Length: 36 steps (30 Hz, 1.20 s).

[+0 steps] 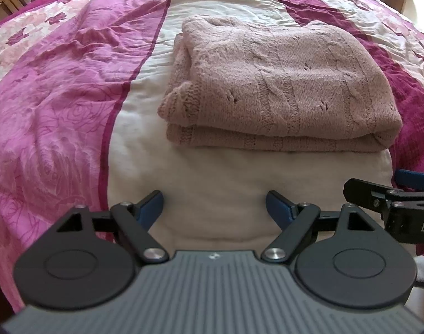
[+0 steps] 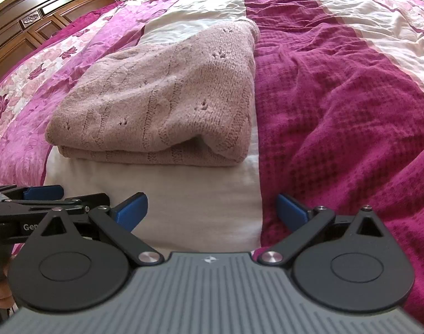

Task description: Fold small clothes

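Observation:
A pale pink knitted sweater [image 1: 275, 83] lies folded into a thick rectangle on the white stripe of the bedspread [image 1: 212, 183]; the right wrist view shows the sweater [image 2: 161, 100] left of centre. My left gripper [image 1: 214, 201] hovers open over the white stripe, short of the sweater's near edge, nothing between its blue pads. My right gripper [image 2: 212, 204] is open too, just short of the sweater's near right corner. Each gripper shows at the edge of the other's view: the right gripper [image 1: 389, 192], the left gripper [image 2: 45, 197].
The bed is covered by a bedspread with pink rose-print [image 1: 53, 117], white and dark magenta stripes [image 2: 337, 111], creased in places. A carved wooden headboard [image 2: 31, 19] stands at the far left. A hand [image 2: 0, 292] holds the left gripper's handle.

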Each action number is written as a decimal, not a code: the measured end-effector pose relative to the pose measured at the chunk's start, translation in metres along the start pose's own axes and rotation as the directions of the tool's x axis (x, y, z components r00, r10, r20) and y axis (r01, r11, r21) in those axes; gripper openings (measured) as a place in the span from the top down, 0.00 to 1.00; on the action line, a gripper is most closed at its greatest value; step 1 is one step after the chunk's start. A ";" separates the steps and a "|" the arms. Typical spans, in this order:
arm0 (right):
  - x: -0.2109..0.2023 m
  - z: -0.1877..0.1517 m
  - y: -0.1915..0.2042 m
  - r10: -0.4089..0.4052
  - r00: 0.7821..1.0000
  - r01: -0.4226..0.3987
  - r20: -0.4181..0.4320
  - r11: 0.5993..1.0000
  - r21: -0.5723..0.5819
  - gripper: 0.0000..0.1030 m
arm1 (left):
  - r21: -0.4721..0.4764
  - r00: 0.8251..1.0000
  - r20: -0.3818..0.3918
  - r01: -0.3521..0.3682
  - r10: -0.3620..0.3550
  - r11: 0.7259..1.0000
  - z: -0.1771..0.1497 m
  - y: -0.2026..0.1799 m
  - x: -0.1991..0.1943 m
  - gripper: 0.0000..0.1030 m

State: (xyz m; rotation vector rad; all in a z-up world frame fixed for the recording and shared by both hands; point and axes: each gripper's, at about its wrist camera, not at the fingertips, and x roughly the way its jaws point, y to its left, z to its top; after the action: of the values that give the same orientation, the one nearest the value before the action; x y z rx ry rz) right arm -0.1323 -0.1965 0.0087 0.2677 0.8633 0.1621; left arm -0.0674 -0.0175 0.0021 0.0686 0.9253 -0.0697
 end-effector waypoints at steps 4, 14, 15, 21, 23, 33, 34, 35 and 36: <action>0.000 0.000 0.000 0.000 1.000 0.000 0.000 1.000 -0.001 0.01 | -0.004 1.000 -0.001 0.003 -0.003 1.000 0.000 0.001 0.000 0.19; 0.000 0.000 0.000 0.000 1.000 0.000 0.000 1.000 0.000 0.01 | -0.007 1.000 -0.003 0.002 -0.002 1.000 -0.001 0.001 0.000 0.19; 0.000 0.000 0.000 0.000 1.000 0.000 0.000 1.000 -0.001 0.01 | -0.008 1.000 -0.003 0.002 -0.002 1.000 -0.001 0.001 0.000 0.19; 0.000 0.000 0.000 0.000 1.000 0.000 0.000 1.000 0.000 0.01 | -0.012 1.000 -0.004 0.004 -0.004 1.000 -0.001 0.001 0.000 0.19; 0.000 0.000 0.000 0.000 1.000 0.000 0.000 1.000 -0.001 0.01 | -0.014 1.000 -0.005 0.005 -0.005 1.000 -0.001 0.001 0.001 0.19; 0.000 0.000 0.000 -0.001 1.000 0.001 0.000 1.000 -0.001 0.01 | -0.015 1.000 -0.007 0.005 -0.005 1.000 -0.001 0.001 0.001 0.19; 0.000 0.000 0.000 -0.001 1.000 0.001 0.000 1.000 -0.001 0.01 | -0.015 1.000 -0.007 0.006 -0.006 1.000 -0.001 0.001 0.001 0.19; 0.000 0.000 0.000 -0.002 1.000 0.002 -0.001 1.000 -0.003 0.01 | -0.015 1.000 -0.006 0.006 -0.006 1.000 -0.001 0.001 0.001 0.19; 0.000 0.000 0.001 -0.003 1.000 0.003 -0.001 1.000 -0.004 0.01 | -0.014 1.000 -0.006 0.006 -0.006 1.000 -0.001 0.001 0.001 0.19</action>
State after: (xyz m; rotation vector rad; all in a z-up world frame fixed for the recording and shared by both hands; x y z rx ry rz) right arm -0.1325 -0.1959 0.0084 0.2622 0.8644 0.1608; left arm -0.0676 -0.0161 0.0008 0.0529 0.9324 -0.0685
